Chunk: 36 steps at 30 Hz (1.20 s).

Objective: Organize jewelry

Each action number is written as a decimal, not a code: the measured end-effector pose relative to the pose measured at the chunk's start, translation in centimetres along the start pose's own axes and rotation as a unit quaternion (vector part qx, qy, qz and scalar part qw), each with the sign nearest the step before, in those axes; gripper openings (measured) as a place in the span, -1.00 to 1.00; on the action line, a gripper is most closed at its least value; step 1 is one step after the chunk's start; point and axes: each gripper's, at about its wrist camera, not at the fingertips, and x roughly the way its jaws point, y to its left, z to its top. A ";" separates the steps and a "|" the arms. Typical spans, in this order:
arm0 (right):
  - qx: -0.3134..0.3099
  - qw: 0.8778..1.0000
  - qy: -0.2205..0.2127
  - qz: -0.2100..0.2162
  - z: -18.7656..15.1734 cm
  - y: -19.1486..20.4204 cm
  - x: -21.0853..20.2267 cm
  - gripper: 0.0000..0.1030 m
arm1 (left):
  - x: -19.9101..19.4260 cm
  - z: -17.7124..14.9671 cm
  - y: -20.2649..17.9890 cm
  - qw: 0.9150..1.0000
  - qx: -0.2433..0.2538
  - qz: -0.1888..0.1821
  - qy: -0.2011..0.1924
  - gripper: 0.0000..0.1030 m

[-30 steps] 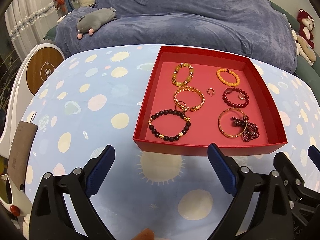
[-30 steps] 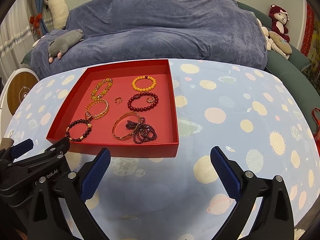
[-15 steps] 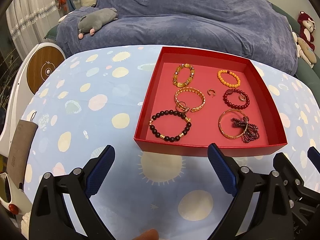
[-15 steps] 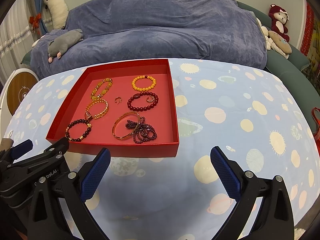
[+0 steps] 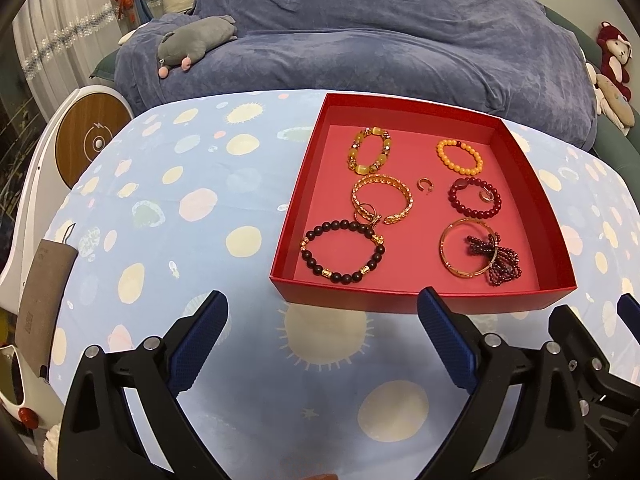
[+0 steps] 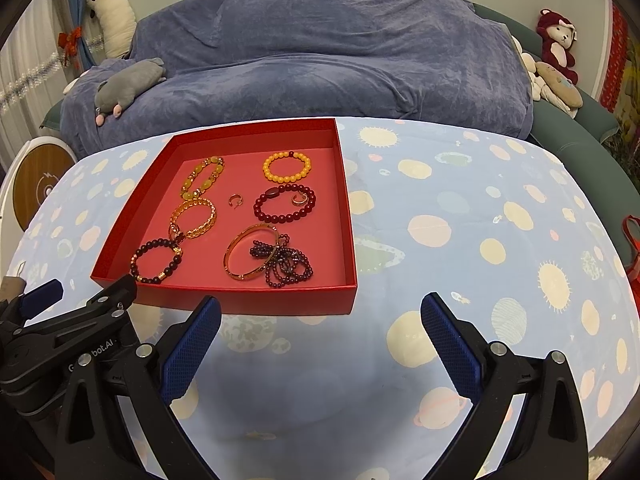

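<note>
A shallow red tray (image 5: 416,298) (image 6: 248,300) sits on the patterned blue tablecloth. It holds several bracelets: a dark bead one (image 5: 344,250), a gold chain one (image 5: 382,202), a yellow stone one (image 5: 370,154), an orange bead one (image 5: 460,157), a red bead one (image 5: 474,202), a gold bangle (image 5: 468,252) with a dark red bead strand (image 5: 502,258), and a small ring (image 5: 425,185). My left gripper (image 5: 322,328) is open and empty in front of the tray. My right gripper (image 6: 320,330) is open and empty, in front of the tray's right corner.
A sofa under a blue cover (image 5: 360,40) runs behind the table, with a grey plush toy (image 5: 192,42) on it. A round white and wood device (image 5: 92,140) stands at the left. A brown pouch (image 5: 44,288) lies at the table's left edge.
The left gripper's view has drifted slightly, so the tray sits a little further right and lower. The right gripper has barely moved. Both stay open.
</note>
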 end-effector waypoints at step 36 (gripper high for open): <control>0.000 1.000 0.001 -0.001 0.0 -0.1 0.1 0.87 | 0.1 0.0 -0.1 1.000 0.004 0.001 -0.004 0.77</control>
